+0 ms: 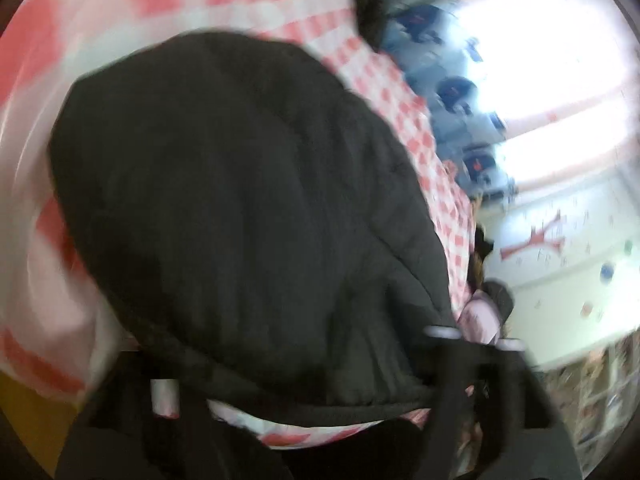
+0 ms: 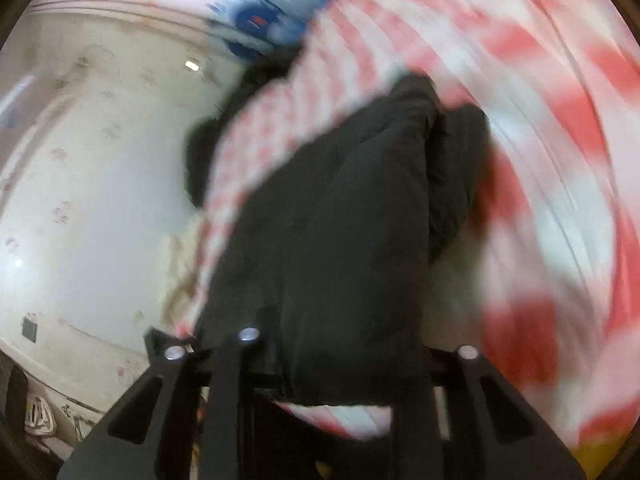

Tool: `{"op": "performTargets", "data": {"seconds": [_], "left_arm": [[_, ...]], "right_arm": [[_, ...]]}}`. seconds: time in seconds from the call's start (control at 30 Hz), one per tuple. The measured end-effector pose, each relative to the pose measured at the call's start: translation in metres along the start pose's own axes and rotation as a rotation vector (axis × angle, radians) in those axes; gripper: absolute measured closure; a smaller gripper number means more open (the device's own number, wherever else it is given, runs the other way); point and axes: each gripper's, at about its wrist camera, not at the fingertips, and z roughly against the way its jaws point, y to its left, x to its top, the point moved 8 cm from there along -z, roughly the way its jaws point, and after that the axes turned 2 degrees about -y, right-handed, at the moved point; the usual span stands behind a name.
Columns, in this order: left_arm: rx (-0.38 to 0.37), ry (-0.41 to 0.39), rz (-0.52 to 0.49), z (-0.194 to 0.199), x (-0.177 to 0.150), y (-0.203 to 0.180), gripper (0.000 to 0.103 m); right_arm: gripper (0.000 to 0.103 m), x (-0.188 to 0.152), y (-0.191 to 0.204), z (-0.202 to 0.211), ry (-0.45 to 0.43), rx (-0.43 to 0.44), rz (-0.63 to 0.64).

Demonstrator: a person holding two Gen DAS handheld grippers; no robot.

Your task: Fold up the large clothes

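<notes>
A black padded garment (image 1: 240,180) lies bunched on a red-and-white checked cloth (image 1: 392,92). Its hem runs across the gap of my left gripper (image 1: 320,364) from finger to finger and is raised off the cloth. It looks sharp while the cloth is smeared, so the jaws are shut on it. In the right wrist view the same black garment (image 2: 340,220) stretches away over the checked cloth (image 2: 540,80). Its near edge fills the space between the fingers of my right gripper (image 2: 328,344), which is shut on it, and checks show under the lifted edge.
The cloth's edge runs diagonally, with a dark bundle (image 2: 204,152) at it. Beyond stand a white wall with small stickers (image 1: 560,260), a bright window (image 1: 540,60) and blurred blue shapes (image 1: 456,92). A pale surface (image 2: 80,200) lies left of the cloth.
</notes>
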Motion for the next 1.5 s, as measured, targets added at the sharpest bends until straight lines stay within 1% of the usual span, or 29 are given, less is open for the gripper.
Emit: {"op": "performTargets", "data": {"seconds": [0.03,0.07,0.1,0.13,0.17,0.2,0.27,0.33,0.4,0.47,0.5,0.53,0.57,0.63,0.67,0.7,0.77,0.83,0.87,0.97,1.03,1.1,1.17,1.23,1.27,1.33,1.37,1.43,1.5], "left_arm": [[0.008,-0.013,0.045,0.001,0.003,0.009,0.028],[-0.006,-0.020,0.094,0.001,0.005,0.016,0.026],[-0.033,-0.027,0.132,0.000,0.008,0.020,0.024],[-0.035,-0.033,0.137,-0.001,0.009,0.020,0.023],[-0.027,-0.037,0.122,-0.004,0.009,0.018,0.019],[-0.019,-0.040,0.097,-0.008,0.009,0.014,0.017],[0.008,-0.049,0.060,-0.012,0.011,0.008,0.017],[0.022,-0.074,0.043,-0.013,0.016,0.001,0.016],[0.027,-0.098,0.050,-0.014,0.022,-0.002,0.016],[0.051,-0.110,0.037,-0.017,0.021,-0.001,0.016],[0.063,-0.114,0.030,-0.018,0.021,0.000,0.016],[0.070,-0.115,0.017,-0.017,0.020,0.000,0.016],[0.075,-0.116,0.002,-0.017,0.020,-0.001,0.016],[0.083,-0.114,-0.025,-0.015,0.018,0.001,0.016],[0.080,-0.111,-0.034,-0.014,0.016,0.003,0.016],[0.077,-0.108,-0.042,-0.015,0.014,0.002,0.016],[0.070,-0.100,-0.047,-0.016,0.013,-0.001,0.015],[0.046,-0.086,-0.013,-0.015,0.014,0.005,0.015],[0.020,-0.085,0.023,-0.013,0.016,0.010,0.015],[-0.024,-0.091,0.110,-0.012,0.024,0.023,0.015],[-0.027,-0.092,0.138,-0.017,0.027,0.026,0.015],[-0.019,-0.097,0.126,-0.020,0.028,0.023,0.015],[-0.009,-0.101,0.103,-0.022,0.028,0.019,0.015],[-0.005,-0.103,0.093,-0.022,0.027,0.020,0.015],[-0.003,-0.104,0.087,-0.022,0.027,0.020,0.015],[-0.005,-0.103,0.096,-0.024,0.030,0.021,0.015],[-0.001,-0.105,0.102,-0.024,0.030,0.022,0.015],[0.019,-0.106,0.090,-0.027,0.031,0.021,0.015],[0.044,-0.113,0.059,-0.028,0.030,0.018,0.015]], "right_arm": [[0.057,-0.003,-0.018,0.007,-0.018,0.018,-0.065],[0.056,-0.001,-0.027,0.016,-0.051,0.030,-0.108],[0.053,0.002,-0.035,0.030,-0.110,0.024,-0.135],[0.047,0.007,-0.038,0.046,-0.174,0.005,-0.141],[0.045,0.014,-0.037,0.064,-0.252,-0.044,-0.124],[0.045,0.022,-0.028,0.074,-0.300,-0.086,-0.078],[0.044,0.045,0.012,0.077,-0.344,-0.147,0.066],[0.033,0.065,0.062,0.053,-0.329,-0.198,0.224],[0.031,0.080,0.117,0.001,-0.268,-0.261,0.411],[0.031,0.097,0.153,-0.068,-0.191,-0.317,0.534],[0.031,0.102,0.161,-0.096,-0.167,-0.337,0.559],[0.031,0.109,0.165,-0.123,-0.147,-0.364,0.573],[0.031,0.120,0.163,-0.161,-0.118,-0.418,0.584],[0.031,0.126,0.143,-0.202,-0.084,-0.498,0.583],[0.030,0.128,0.126,-0.229,-0.040,-0.559,0.579],[0.025,0.127,0.113,-0.247,-0.008,-0.594,0.576],[0.024,0.126,0.105,-0.255,0.029,-0.619,0.562],[0.024,0.121,0.108,-0.243,0.029,-0.595,0.555],[0.024,0.115,0.118,-0.230,0.008,-0.564,0.570],[0.023,0.091,0.149,-0.207,-0.043,-0.524,0.687],[0.018,0.066,0.156,-0.204,-0.023,-0.534,0.762],[0.017,0.045,0.142,-0.224,0.057,-0.620,0.859],[0.015,0.048,0.135,-0.229,0.081,-0.624,0.837],[0.015,0.050,0.139,-0.220,0.068,-0.620,0.801],[0.015,0.045,0.148,-0.209,0.034,-0.602,0.817],[0.015,0.025,0.163,-0.188,-0.029,-0.580,0.867],[0.015,0.014,0.162,-0.184,-0.033,-0.583,0.875],[0.014,-0.002,0.146,-0.192,0.011,-0.627,0.895],[0.014,-0.004,0.133,-0.197,0.049,-0.632,0.886]]}}
